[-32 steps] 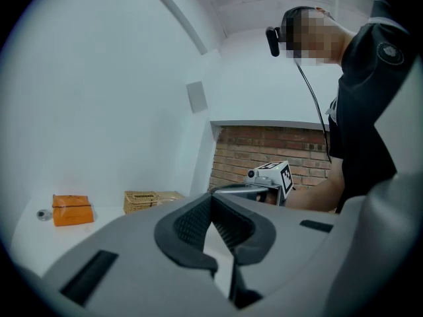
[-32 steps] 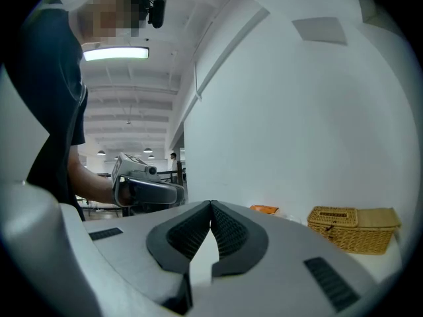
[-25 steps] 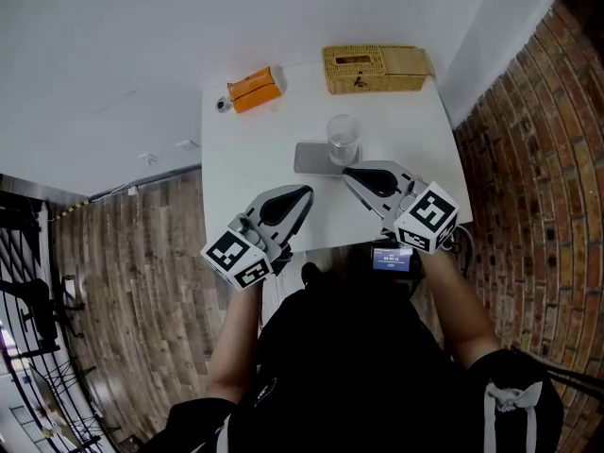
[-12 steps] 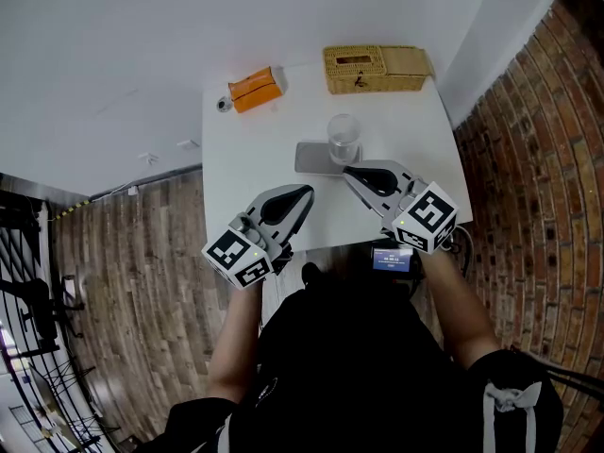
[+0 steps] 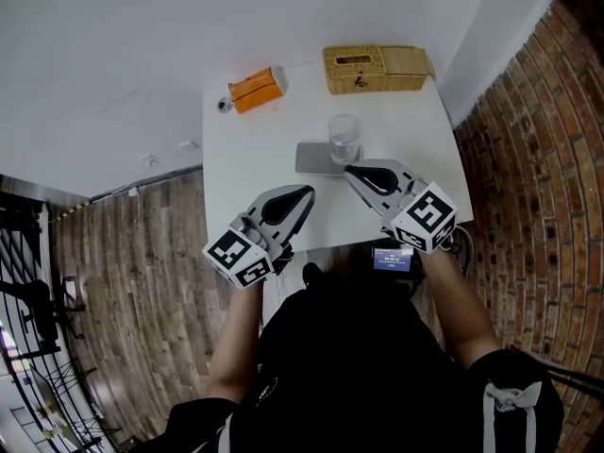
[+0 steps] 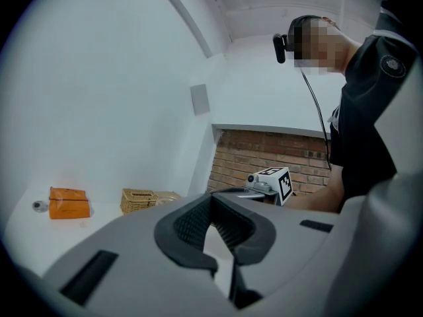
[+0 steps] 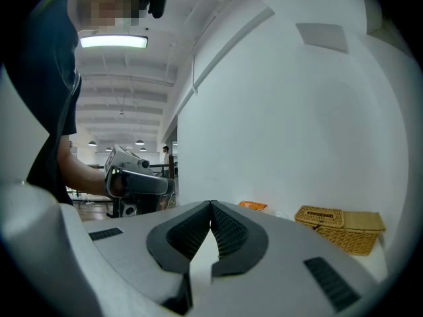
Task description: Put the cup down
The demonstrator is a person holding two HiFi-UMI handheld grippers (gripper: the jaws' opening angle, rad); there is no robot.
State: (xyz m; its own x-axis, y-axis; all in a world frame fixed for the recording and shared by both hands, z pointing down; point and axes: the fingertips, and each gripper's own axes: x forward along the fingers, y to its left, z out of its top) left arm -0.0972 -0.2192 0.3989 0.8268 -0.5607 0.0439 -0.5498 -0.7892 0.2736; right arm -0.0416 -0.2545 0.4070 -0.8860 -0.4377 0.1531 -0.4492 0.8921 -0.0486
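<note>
The cup (image 5: 343, 138) is clear and glossy, the basket (image 5: 377, 69) woven wicker, the table (image 5: 253, 159) smooth matt white

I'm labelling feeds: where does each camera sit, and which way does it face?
Head view: on the person's head, facing steeply down at table, cup, left gripper, right gripper; forearms, torso show.
Left gripper view: on it, along shut jaws toward brick wall; torso at right.
Right gripper view: on it, along shut jaws toward white wall; forearm at left.
All share the wicker basket.

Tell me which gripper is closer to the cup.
The right gripper, its shut tip close beside the clear cup; the left gripper sits farther back, near the table front edge.
</note>
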